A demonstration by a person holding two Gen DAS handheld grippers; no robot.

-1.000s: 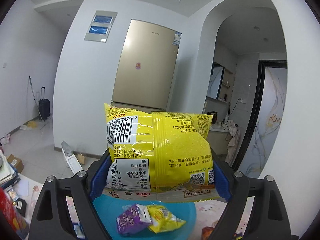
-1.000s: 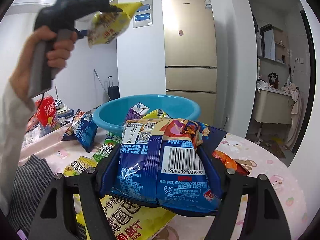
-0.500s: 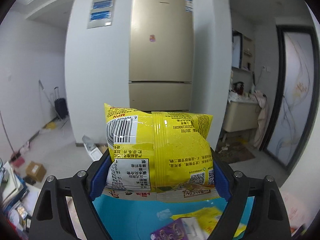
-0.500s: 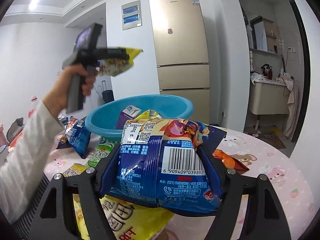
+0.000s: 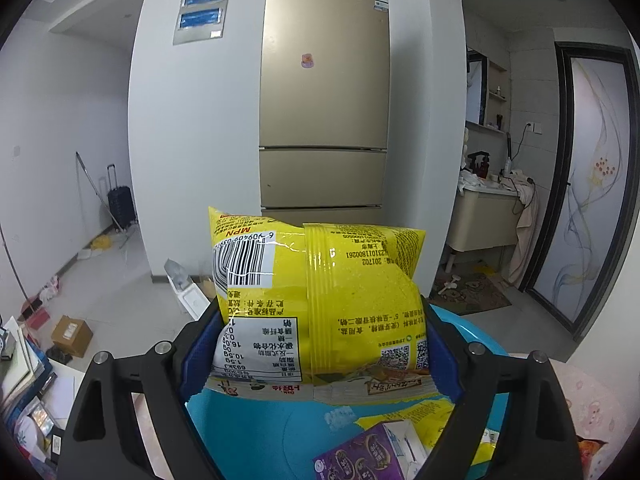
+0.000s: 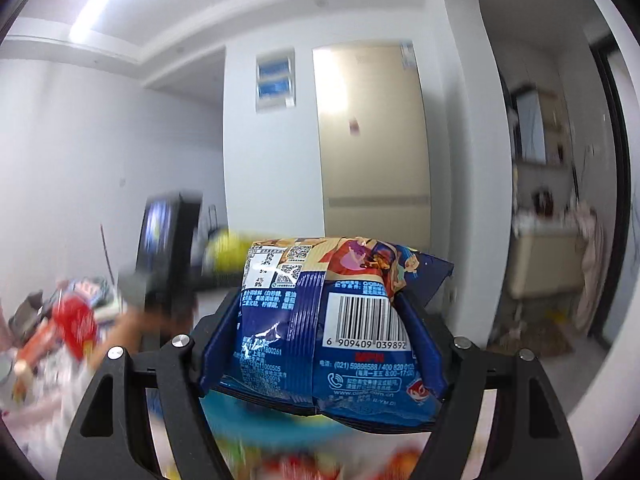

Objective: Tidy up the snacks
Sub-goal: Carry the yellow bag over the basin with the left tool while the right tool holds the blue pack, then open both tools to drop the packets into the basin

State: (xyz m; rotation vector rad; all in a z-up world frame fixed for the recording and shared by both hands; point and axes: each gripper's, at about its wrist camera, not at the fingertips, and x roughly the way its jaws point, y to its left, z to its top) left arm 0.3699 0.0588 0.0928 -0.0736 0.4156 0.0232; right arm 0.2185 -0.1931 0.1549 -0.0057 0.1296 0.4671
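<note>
left tongs lowered over basin | yellow bag (clamped) — right tongs risen

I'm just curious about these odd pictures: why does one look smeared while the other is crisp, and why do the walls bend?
Right wrist view: background streaked by motion blur, only the blue snack bag in the right gripper stays sharp. Left wrist view: crisp, with glare on the yellow snack bag in the left gripper. Both: fisheye lenses curve walls and darken corners.

Worktop: pink patterned cloth-covered worktop
On it: round blue plastic basin; orange snack packet at right; books and papers piled at left edge
</note>
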